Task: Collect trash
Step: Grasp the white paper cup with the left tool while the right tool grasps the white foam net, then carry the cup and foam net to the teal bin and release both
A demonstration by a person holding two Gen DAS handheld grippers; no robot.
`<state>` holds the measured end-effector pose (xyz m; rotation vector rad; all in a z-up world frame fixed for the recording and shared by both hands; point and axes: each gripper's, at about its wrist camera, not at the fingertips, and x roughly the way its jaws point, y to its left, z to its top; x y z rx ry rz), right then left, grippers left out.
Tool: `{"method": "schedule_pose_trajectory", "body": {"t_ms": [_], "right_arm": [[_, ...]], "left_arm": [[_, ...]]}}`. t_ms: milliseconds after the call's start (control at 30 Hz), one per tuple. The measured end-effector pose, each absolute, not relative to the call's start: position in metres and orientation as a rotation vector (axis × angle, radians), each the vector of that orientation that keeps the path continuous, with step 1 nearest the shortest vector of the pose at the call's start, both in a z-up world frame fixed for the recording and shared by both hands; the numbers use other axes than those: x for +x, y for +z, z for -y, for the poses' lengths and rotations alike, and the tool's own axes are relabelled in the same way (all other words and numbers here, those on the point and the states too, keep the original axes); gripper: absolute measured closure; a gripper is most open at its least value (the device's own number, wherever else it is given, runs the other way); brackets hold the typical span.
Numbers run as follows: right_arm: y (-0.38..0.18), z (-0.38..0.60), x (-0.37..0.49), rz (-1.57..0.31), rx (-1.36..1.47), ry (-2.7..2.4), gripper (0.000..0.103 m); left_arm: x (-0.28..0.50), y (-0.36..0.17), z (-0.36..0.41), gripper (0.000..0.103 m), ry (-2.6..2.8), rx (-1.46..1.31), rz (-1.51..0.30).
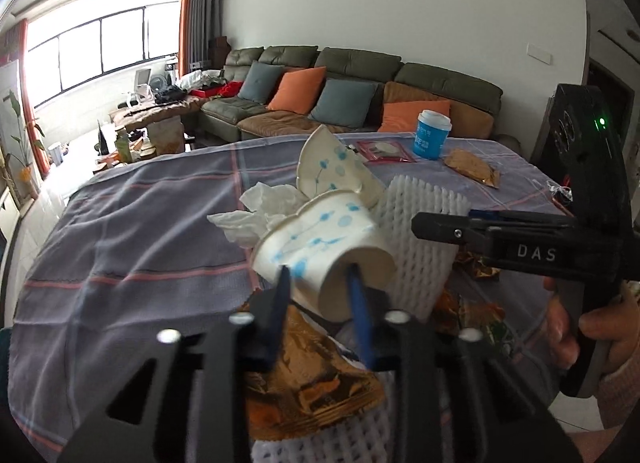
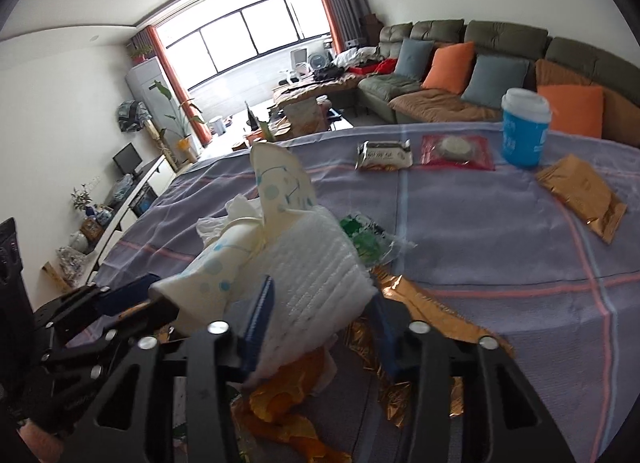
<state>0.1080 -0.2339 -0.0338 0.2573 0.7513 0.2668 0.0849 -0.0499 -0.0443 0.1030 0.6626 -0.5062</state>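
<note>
Nearest the left wrist camera, the left gripper (image 1: 320, 291) had its two blue fingers (image 1: 280, 303) closed part-way around the base end of a crushed paper cup (image 1: 320, 247) printed with pale blue dots, gripping it from both sides so that the cup lay tipped with its bottom toward the lens. A gold foil wrapper (image 1: 316, 379) lay under that gripper on the table, with white foam netting showing below it. In the right wrist view, the right gripper (image 2: 320, 323) stood fairly wide, its fingers (image 2: 260, 319) on either side of a white foam fruit net (image 2: 316, 279); the left-hand pad pressed on the foam, but whether the far pad touched it could not be told. Orange and gold wrappers (image 2: 288, 411) were heaped beneath it. Just behind the held cup, a crumpled white tissue (image 1: 256, 211) and a second flattened paper cup (image 1: 332, 167) leaned against the foam net, all touching in one pile. A green-printed clear plastic wrapper (image 2: 364, 239) lay just beyond the foam. Further out on the grey-purple checked tablecloth (image 1: 140, 223), well apart from the pile, rested a gold snack packet (image 2: 580, 199), a red sachet (image 2: 456, 151) and a black-and-white packet (image 2: 384, 157). A blue cup with a white lid (image 2: 524, 127) stood upright near the far edge. Behind the table ran a green sofa (image 1: 360, 75) with orange and blue cushions.
</note>
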Motion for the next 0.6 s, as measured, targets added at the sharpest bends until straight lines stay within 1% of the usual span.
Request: {"method": "schedule_pose_trajectory", "body": {"t_ms": [33, 67, 167, 233, 267, 400, 600], "right_arm": [[-0.033, 0.234, 0.107, -0.746, 0.253, 0.275, 0.071], [-0.031, 0.233, 0.106, -0.739, 0.25, 0.281, 0.075], [-0.023, 0.231, 0.102, -0.72, 0.242, 0.31, 0.082], [-0.015, 0.228, 0.1, -0.705, 0.234, 0.333, 0.084], [-0.011, 0.226, 0.099, -0.694, 0.228, 0.343, 0.087], [0.01, 0.216, 0.092, -0.639, 0.196, 0.379, 0.089], [0.038, 0.203, 0.09, -0.577, 0.156, 0.415, 0.09]], "left_arm": [[0.086, -0.044, 0.05, 0.086, -0.51, 0.103, -0.662], [0.085, -0.044, 0.05, 0.092, -0.513, 0.103, -0.655], [0.084, -0.04, 0.048, 0.094, -0.528, 0.098, -0.629], [0.082, -0.036, 0.048, 0.095, -0.548, 0.09, -0.612], [0.08, -0.033, 0.046, 0.095, -0.549, 0.09, -0.604], [0.076, -0.02, 0.038, 0.095, -0.558, 0.074, -0.563], [0.069, 0.001, 0.015, 0.096, -0.521, 0.029, -0.512]]}}
